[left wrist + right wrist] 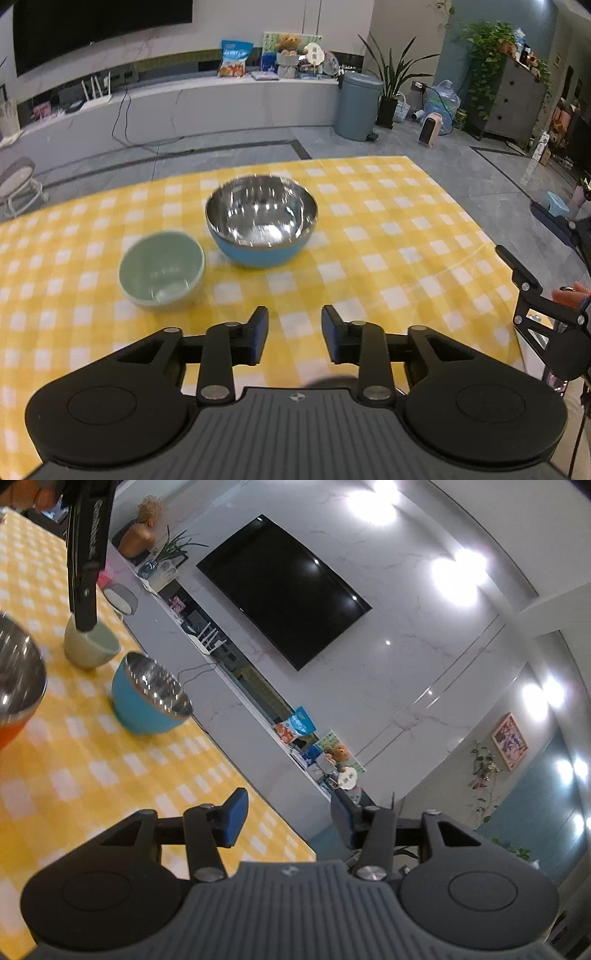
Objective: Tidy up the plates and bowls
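Observation:
A blue bowl with a steel inside [261, 225] stands on the yellow checked table [406, 236], with a pale green bowl [161, 269] just left and nearer. My left gripper [294, 334] is open and empty, a little short of both bowls. In the tilted right wrist view the blue bowl [147, 701] and green bowl [92, 646] show at left, and an orange bowl with a steel inside [14, 686] is cut off at the left edge. My right gripper [288, 821] is open and empty over the table's edge.
The right gripper's body [546, 317] shows at the table's right edge. The left gripper's arm [86, 554] hangs over the green bowl. Beyond the table are a floor, a grey bin [356, 105] and a low TV shelf [207, 96].

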Motion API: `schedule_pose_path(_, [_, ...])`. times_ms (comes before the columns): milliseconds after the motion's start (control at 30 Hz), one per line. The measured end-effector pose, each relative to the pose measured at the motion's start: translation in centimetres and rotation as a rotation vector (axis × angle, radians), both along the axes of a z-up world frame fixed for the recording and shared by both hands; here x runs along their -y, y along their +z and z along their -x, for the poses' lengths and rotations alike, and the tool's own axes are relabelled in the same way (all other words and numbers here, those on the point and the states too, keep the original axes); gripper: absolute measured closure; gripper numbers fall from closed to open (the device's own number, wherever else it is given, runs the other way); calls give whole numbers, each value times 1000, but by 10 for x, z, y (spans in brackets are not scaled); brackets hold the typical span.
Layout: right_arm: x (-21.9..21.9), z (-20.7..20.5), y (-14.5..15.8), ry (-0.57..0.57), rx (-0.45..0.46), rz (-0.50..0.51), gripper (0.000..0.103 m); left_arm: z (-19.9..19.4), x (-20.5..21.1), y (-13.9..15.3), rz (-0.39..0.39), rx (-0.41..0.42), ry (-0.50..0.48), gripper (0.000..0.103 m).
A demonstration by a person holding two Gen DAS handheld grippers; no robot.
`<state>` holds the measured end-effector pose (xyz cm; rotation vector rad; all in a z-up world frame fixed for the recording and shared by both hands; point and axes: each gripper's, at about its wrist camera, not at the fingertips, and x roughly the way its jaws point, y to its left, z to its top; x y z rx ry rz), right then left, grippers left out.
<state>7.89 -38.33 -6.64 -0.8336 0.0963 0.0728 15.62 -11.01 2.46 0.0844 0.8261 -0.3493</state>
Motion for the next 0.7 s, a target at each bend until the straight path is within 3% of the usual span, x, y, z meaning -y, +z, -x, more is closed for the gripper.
schedule_pose_path(433, [-52, -80, 36, -25, -166, -274, 46, -58, -19, -1, 32, 65, -2, 58])
schedule_pose_path(600, [-68, -110, 37, -39, -248, -372, 47, -80, -23, -6, 15, 73, 9, 58])
schedule_pose_path(700, [-79, -127, 35, -39, -313, -407, 53, -94, -24, -10, -9, 64, 20, 58])
